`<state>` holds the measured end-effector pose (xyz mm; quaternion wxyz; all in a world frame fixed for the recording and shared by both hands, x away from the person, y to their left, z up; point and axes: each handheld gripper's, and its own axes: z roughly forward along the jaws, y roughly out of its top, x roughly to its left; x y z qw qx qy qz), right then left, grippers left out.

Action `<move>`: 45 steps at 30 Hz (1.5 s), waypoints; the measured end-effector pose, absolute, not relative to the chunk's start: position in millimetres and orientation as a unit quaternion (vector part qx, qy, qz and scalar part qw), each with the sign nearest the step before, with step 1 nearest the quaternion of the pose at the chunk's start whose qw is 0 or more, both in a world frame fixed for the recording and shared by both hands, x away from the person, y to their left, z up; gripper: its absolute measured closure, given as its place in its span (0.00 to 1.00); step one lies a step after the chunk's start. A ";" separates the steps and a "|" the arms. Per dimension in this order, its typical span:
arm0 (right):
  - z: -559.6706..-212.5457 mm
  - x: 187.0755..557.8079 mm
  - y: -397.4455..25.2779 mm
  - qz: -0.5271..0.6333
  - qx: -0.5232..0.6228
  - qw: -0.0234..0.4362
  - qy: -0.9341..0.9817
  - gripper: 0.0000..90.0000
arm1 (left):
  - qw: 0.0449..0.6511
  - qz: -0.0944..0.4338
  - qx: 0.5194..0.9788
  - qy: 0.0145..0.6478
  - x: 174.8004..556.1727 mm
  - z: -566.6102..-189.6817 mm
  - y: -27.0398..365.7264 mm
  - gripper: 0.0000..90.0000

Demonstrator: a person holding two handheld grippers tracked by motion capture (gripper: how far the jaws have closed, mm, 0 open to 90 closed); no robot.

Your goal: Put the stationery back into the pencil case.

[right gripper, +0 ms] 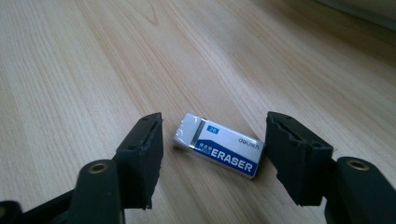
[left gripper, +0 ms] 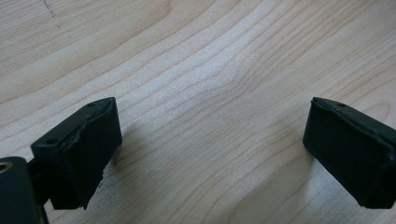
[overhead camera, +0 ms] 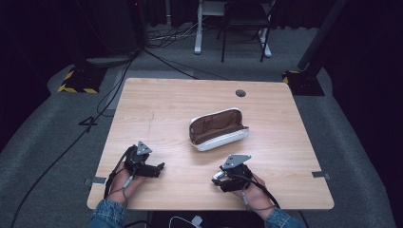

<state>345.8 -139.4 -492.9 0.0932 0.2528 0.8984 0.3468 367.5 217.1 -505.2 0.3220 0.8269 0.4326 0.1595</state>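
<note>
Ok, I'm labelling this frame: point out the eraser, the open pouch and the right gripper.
eraser (right gripper: pixel 219 150), right gripper view, blue printed sleeve.
open pouch (overhead camera: pixel 223 140), high view, white outer shell.
right gripper (right gripper: pixel 212 156), right gripper view, midway between its fingertips.

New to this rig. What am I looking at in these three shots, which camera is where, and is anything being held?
No robot here: a person holds a hand-held two-jaw gripper in each hand at a wooden table.

The high view comes from a fixed camera above the person's side, looking forward and down. It shows the left gripper, the right gripper, and an open pencil case lying empty near the table's middle.

The other two pictures come from cameras riding on the grippers, each looking along its own black jaws. In the left gripper view the jaws stand wide apart over bare wood. In the right gripper view the jaws are open on either side of a white and blue eraser lying flat on the table; one jaw looks close to it, but it is not clamped.

So nothing is held yet.
</note>
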 end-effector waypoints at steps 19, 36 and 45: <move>-490.3 343.2 -139.9 0.348 0.250 0.109 0.897 0.52 | 0.322 0.160 0.827 0.433 367.5 -505.1 217.1 0.05; -458.3 343.7 -157.7 0.410 0.254 0.096 0.870 0.52 | 0.322 0.160 0.827 0.433 367.5 -505.1 217.1 0.05; -439.1 346.8 -168.2 0.437 0.263 0.099 0.854 0.52 | 0.322 0.160 0.827 0.433 367.5 -505.2 217.1 0.05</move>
